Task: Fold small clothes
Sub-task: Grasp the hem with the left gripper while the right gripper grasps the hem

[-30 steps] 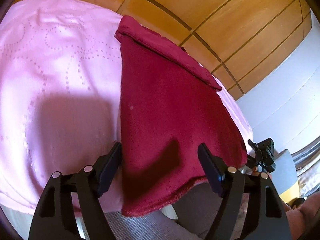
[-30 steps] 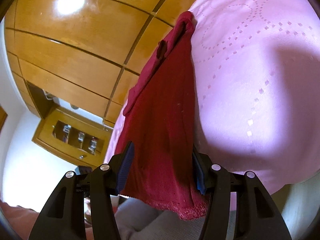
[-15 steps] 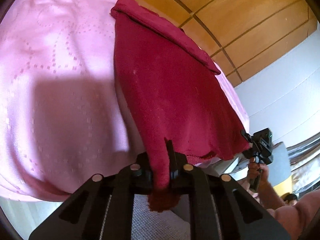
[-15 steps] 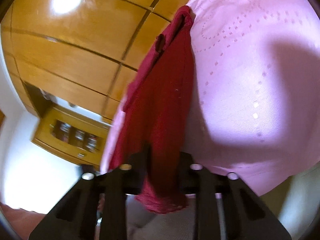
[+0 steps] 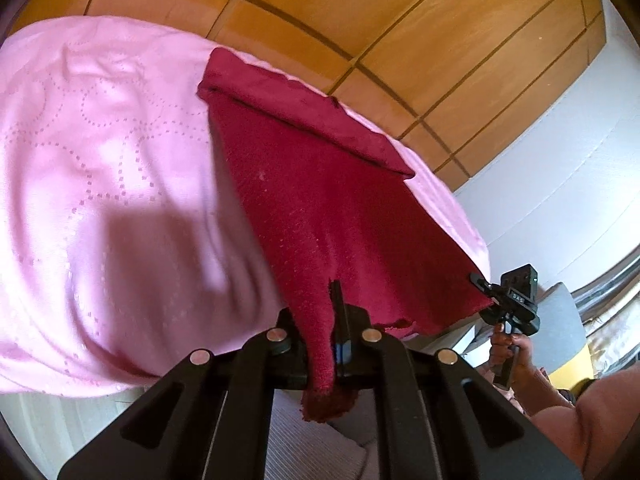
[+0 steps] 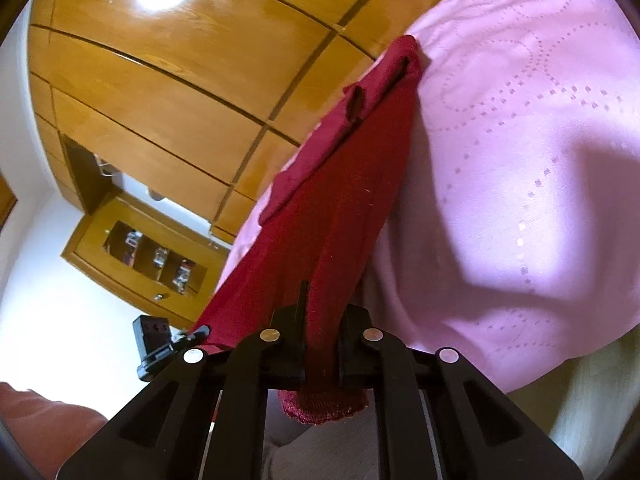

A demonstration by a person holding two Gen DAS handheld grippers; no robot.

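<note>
A dark red garment (image 5: 320, 200) lies on the pink bedspread (image 5: 100, 160), its far edge folded over. My left gripper (image 5: 333, 320) is shut on the near left corner of the hem, and a tuft of cloth hangs below the jaws. In the right wrist view the same garment (image 6: 352, 200) runs up from my right gripper (image 6: 320, 320), whose jaws are closing tight on the near right corner. The near hem is lifted off the bed and stretched between both grippers. Each view shows the other gripper at the far corner: the right gripper (image 5: 480, 282) and the left gripper (image 6: 198, 330).
Wooden wardrobe panels (image 5: 400, 20) stand behind the bed. A white wall (image 5: 560, 160) and a grey chair (image 5: 560, 320) are at the right. A person's hand (image 5: 512, 352) holds the right gripper's handle. A wooden shelf niche (image 6: 152, 256) with small items is on the left wall.
Both grippers went from open around the hem to shut on it. They then rose a little, lifting the near edge of the garment off the bedspread.
</note>
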